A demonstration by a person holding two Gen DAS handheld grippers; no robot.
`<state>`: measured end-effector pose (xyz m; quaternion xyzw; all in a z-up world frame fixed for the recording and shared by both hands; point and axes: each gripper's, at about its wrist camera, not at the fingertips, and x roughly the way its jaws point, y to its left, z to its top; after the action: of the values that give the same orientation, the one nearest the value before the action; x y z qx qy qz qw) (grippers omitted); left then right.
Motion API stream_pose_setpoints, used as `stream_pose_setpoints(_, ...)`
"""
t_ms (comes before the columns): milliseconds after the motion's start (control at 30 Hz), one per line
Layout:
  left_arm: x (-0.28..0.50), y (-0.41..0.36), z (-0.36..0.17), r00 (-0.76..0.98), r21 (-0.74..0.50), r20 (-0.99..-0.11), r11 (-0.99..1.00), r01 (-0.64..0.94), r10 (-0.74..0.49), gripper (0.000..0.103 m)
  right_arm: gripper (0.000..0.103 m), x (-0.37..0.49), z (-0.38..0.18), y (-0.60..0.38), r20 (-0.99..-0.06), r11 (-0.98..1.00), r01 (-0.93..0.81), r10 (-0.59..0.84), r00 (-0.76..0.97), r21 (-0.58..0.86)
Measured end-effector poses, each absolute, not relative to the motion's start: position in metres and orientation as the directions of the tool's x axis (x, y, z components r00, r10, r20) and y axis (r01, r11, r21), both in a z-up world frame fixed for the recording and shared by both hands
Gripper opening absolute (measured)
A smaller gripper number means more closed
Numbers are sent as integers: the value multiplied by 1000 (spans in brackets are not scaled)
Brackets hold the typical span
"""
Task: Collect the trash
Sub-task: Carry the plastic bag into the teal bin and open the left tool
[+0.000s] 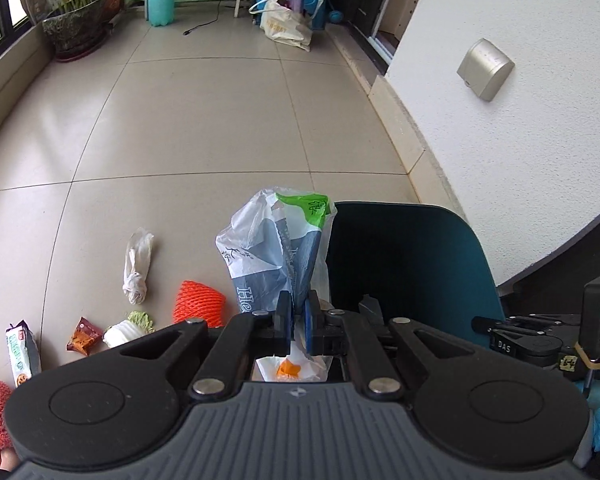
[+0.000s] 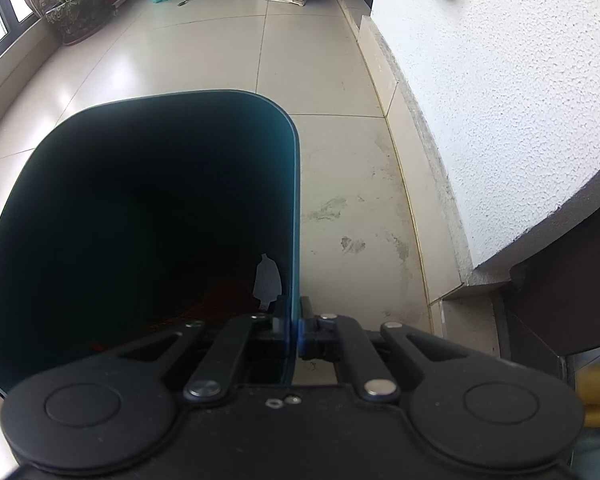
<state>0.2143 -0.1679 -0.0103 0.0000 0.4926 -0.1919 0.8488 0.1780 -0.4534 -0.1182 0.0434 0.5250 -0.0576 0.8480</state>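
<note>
crinkled plastic bag (image 1: 278,248), pinched in the left gripper (image 1: 296,316) fingers at lower centre, should clear the teal bin (image 2: 148,216) rim, clamped by the right gripper (image 2: 296,326), before release.

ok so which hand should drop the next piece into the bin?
Left. Its gripper is already shut on the plastic bag right beside the teal bin. The right gripper is clamped on the bin's rim, likely steadying it.

right gripper (image 2: 296,330) jaws clamped on teal bin (image 2: 296,200) rim, tiled floor (image 2: 340,160)
</note>
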Motion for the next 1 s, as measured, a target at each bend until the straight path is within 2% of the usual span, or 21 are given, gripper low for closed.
stream_pose_setpoints(333,206,-254,-32,368,-165,-858,870,464,-359,6,3,177,-120,-456,-894,990,140,-42,446,23)
stream_pose_setpoints(600,225,-283,-87,276,-159,-913,885,437,-301,6,3,177,-121,-459,-892,990,134,-21,451,44)
stream_pose_setpoints(767,230,-288,-112,217,-190,-925,875,446,-312,7,4,176,-121,-462,-890,990,132,-8,456,59)
stream_pose_setpoints(867,231,-291,-125,192,-194,-933,873,448,-306,10,4,176,-121,-462,-889,989,133,0,457,68)
stream_pose_setpoints(1000,233,-295,-135,172,-212,-933,870,445,-316,26,4,175,-122,-464,-888,988,135,8,459,79)
